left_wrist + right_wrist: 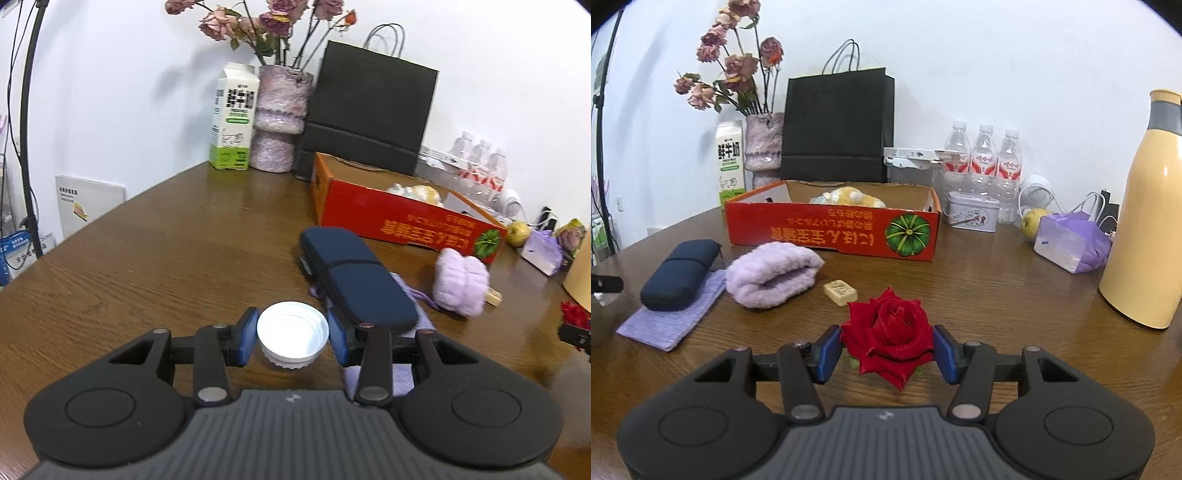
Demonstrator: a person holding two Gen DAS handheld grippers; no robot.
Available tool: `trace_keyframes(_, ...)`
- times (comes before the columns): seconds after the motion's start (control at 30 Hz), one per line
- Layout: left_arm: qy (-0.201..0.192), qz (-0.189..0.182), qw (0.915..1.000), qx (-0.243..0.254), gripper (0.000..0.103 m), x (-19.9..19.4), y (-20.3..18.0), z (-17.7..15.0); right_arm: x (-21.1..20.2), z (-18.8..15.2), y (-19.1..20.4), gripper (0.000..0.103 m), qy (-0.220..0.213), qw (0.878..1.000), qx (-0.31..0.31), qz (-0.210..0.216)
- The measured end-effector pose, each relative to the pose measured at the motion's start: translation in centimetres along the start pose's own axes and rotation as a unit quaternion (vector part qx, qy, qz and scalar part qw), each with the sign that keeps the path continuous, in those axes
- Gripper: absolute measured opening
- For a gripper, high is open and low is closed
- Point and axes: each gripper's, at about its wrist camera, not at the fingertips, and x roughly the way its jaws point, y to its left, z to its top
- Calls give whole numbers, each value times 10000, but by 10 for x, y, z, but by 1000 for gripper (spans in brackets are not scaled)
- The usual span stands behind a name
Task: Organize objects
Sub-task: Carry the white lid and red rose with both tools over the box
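My left gripper [292, 336] is shut on a white plastic cap [292, 332], open side up, held above the wooden table [147, 258]. My right gripper [887, 345] is shut on a red rose head [888, 332] just above the table. A red cardboard box [834, 230] with a yellowish plush inside stands behind; it also shows in the left wrist view [399, 218]. A navy case [354, 277] lies on a lilac cloth [670, 319], beside a rolled lilac towel [772, 275] and a cream tile [840, 291].
Milk carton [232, 118], vase of dried roses [280, 118] and black paper bag [369, 114] stand at the back. Three water bottles [984, 155], a tin [971, 216], an apple [1034, 219], a purple bag [1071, 242] and a yellow flask [1145, 221] are at the right.
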Motion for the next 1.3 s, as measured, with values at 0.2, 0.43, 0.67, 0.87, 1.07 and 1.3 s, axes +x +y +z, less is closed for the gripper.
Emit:
trace_keyframes(0.2,-14,-135,9998,150,41,-8,-21,-9,-7,-2,19,52,-79,9999,60,111)
trace_keyframes(0.43,-35,-137,9993,348,41,-9,-50,-13,-10,-1,35,52,-156,9995,154,223)
trace_keyframes(0.67,-182,-201,9988,408,41,-10,-78,6,-12,12,45,52,-265,9991,168,295)
trace_keyframes(0.87,-266,-237,9985,425,41,-4,-96,22,-8,28,50,52,-355,9986,193,336)
trace_keyframes(1.07,-324,-230,9984,409,41,3,-106,36,0,45,51,52,-453,9980,214,382)
trace_keyframes(1.3,-409,-175,9981,430,41,15,-113,52,16,64,51,52,-500,9979,192,368)
